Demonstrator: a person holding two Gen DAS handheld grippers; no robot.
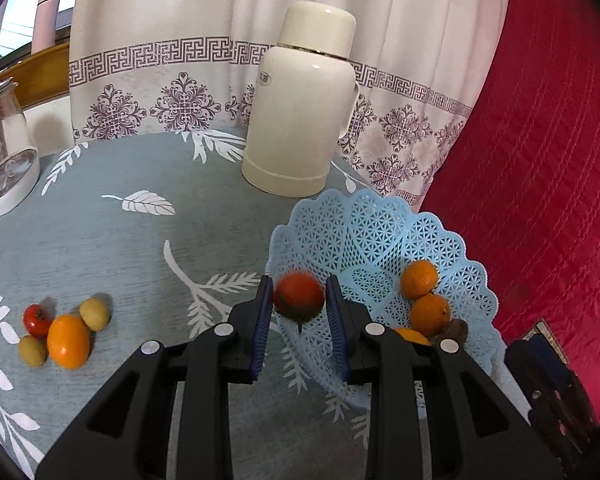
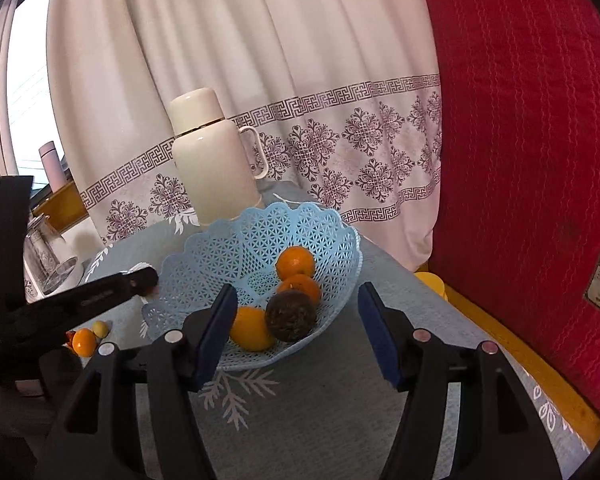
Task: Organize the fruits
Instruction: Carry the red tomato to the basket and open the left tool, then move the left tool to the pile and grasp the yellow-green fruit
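Observation:
My left gripper (image 1: 299,291) is shut on a red-orange fruit (image 1: 299,300), held over the near-left rim of the pale blue lattice basket (image 1: 380,224). Two oranges (image 1: 419,279) and a brown fruit (image 1: 456,330) lie in the basket. On the cloth at left lie a small red fruit (image 1: 36,319), an orange (image 1: 68,340) and two yellow-green fruits (image 1: 95,313). My right gripper (image 2: 296,295) stands open just in front of the basket (image 2: 204,248) with nothing between its pads. Beyond it lie oranges (image 2: 295,262), a yellow-orange fruit (image 2: 251,328) and a dark brown fruit (image 2: 291,315).
A cream thermos flask (image 1: 300,120) stands behind the basket. A glass kettle (image 1: 4,152) sits at the far left of the table. Red quilted fabric (image 1: 540,160) rises along the right edge, and a patterned curtain (image 1: 172,20) hangs behind.

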